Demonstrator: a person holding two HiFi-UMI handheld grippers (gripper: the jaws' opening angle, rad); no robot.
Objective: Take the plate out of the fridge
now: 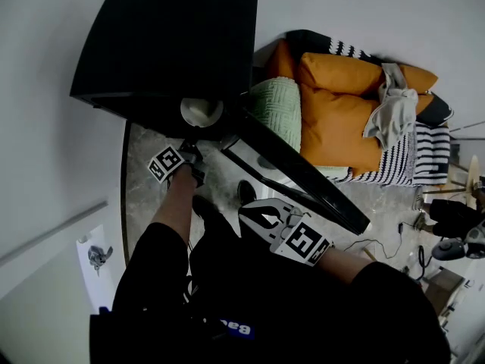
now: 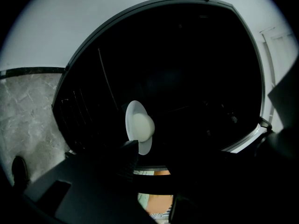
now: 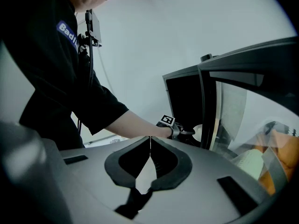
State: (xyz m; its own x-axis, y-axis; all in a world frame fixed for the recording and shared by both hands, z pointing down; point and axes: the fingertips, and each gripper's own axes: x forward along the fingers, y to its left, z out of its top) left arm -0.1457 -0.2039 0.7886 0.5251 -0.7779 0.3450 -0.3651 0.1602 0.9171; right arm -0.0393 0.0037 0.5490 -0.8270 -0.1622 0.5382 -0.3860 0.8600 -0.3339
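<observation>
A black fridge (image 1: 174,36) stands with its door (image 1: 303,177) swung open to the right. At its dark opening is a white plate (image 1: 201,112), round from above. My left gripper (image 1: 193,136) reaches in just short of it. In the left gripper view the plate (image 2: 139,126) shows edge-on, past the one dark fingertip (image 2: 130,149) I can make out. The left gripper (image 2: 154,167) is open and nothing is pressed between its jaws. My right gripper (image 1: 258,217) hangs back by my body, and its jaws (image 3: 150,141) are shut and empty.
A sofa with orange cushions (image 1: 341,105) and a green pillow (image 1: 276,105) stands behind the open door. Dark shoes (image 1: 246,192) lie on the marble floor (image 1: 144,146) in front of the fridge. Cables and gear (image 1: 447,226) lie at the right.
</observation>
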